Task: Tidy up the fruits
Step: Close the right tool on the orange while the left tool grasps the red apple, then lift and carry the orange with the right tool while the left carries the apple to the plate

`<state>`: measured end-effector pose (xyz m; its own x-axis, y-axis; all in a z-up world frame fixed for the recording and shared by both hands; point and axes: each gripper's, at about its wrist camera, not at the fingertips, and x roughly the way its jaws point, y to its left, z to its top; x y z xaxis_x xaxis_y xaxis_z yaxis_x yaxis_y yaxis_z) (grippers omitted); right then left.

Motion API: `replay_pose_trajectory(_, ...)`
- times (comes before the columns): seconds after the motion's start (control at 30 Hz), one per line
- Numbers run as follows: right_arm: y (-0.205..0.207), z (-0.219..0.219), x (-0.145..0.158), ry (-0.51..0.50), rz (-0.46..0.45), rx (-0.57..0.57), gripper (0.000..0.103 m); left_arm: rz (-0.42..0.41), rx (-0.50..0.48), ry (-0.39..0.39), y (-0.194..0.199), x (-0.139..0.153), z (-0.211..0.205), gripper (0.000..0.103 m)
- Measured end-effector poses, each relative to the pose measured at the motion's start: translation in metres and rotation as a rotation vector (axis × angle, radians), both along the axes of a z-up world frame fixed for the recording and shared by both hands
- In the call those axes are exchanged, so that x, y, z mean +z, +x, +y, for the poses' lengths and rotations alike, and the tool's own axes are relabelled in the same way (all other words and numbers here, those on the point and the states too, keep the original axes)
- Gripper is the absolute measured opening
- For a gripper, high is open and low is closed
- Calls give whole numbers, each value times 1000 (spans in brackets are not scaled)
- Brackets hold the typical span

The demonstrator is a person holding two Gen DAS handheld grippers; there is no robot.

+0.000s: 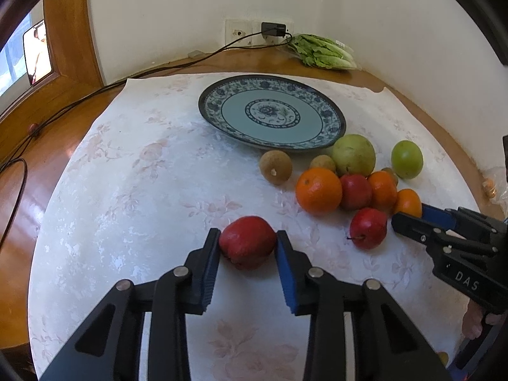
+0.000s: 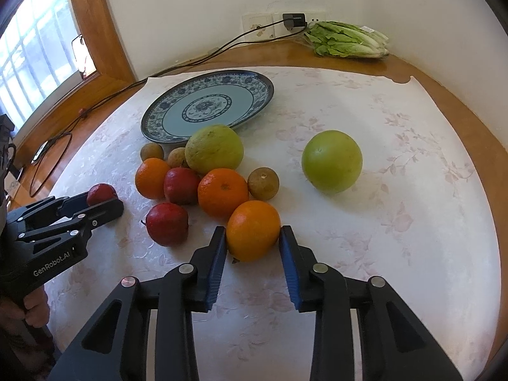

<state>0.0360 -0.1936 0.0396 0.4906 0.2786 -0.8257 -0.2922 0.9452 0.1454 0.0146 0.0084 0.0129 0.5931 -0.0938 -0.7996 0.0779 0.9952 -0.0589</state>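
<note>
My left tool point(image 1: 247, 243) grips a red apple point(image 1: 247, 241) at lower centre of its view; my right tool point(image 2: 253, 238) clamps an orange point(image 2: 253, 230) low in its view. Round fruit may slip and roll off the tabletop point(image 2: 397, 190) before reaching the plate point(image 2: 208, 106).

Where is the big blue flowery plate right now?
The plate sits empty on the white tablecloth toward the wall, left of centre in the right wrist view, just behind the big green fruit and the pile of oranges and red fruits.
</note>
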Motion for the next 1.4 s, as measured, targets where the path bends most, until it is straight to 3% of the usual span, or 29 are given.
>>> replay_pose_trajectory(1.4,-16,-8,20,43,-31,16,34,27,-24,-62,-9,22,0,35)
